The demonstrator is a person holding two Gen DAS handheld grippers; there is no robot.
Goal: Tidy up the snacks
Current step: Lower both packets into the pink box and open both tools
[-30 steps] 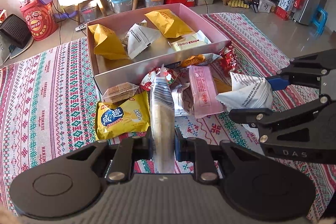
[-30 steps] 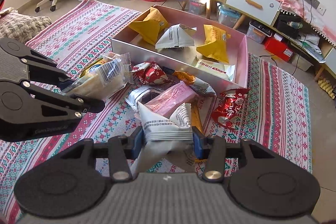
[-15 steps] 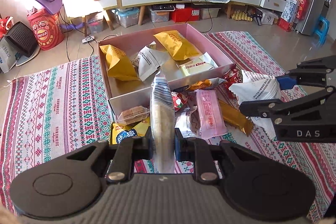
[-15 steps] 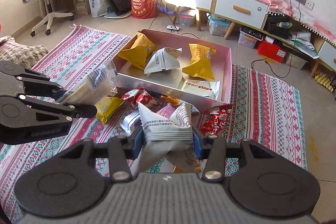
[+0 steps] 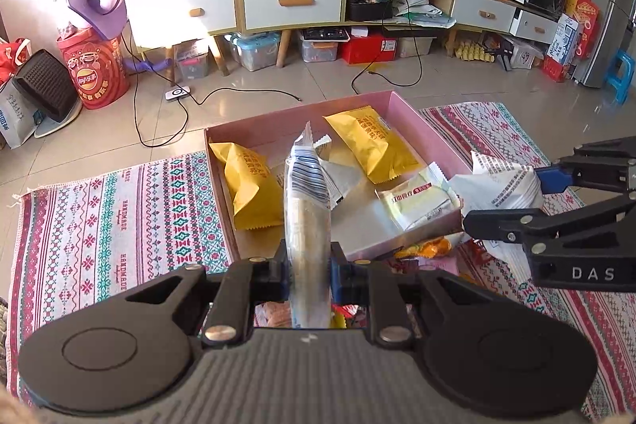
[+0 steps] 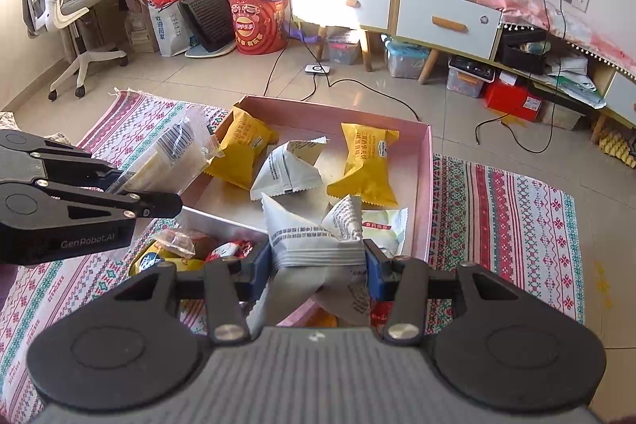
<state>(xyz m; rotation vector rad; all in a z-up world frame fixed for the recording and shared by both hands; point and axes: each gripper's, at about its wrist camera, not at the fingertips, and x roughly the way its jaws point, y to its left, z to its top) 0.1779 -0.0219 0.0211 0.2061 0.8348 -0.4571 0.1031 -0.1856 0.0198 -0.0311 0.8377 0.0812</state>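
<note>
My left gripper (image 5: 309,273) is shut on a clear cracker packet with blue stripes (image 5: 308,221), held upright over the near wall of the pink box (image 5: 401,106). My right gripper (image 6: 318,265) is shut on a white triangular packet (image 6: 318,237), which hangs over the box's near right corner (image 6: 427,185). In the box lie two yellow packets (image 6: 367,165), a white triangular packet (image 6: 288,169) and a pale green packet (image 5: 421,199). The left gripper (image 6: 131,189) shows at the left of the right wrist view. The right gripper (image 5: 516,201) shows at the right of the left wrist view.
The box sits on a patterned rug (image 5: 119,209). Several loose snacks (image 6: 179,241) lie on the rug in front of the box, partly hidden by the grippers. Cables (image 5: 175,114) cross the tiled floor behind. Cabinets (image 5: 292,2), a red bucket (image 5: 93,66) and an office chair (image 6: 67,10) stand further back.
Both grippers have risen and moved forward from the loose pile to over the box's near edge, each with its packet still held. The box now looks nearer and lower.
</note>
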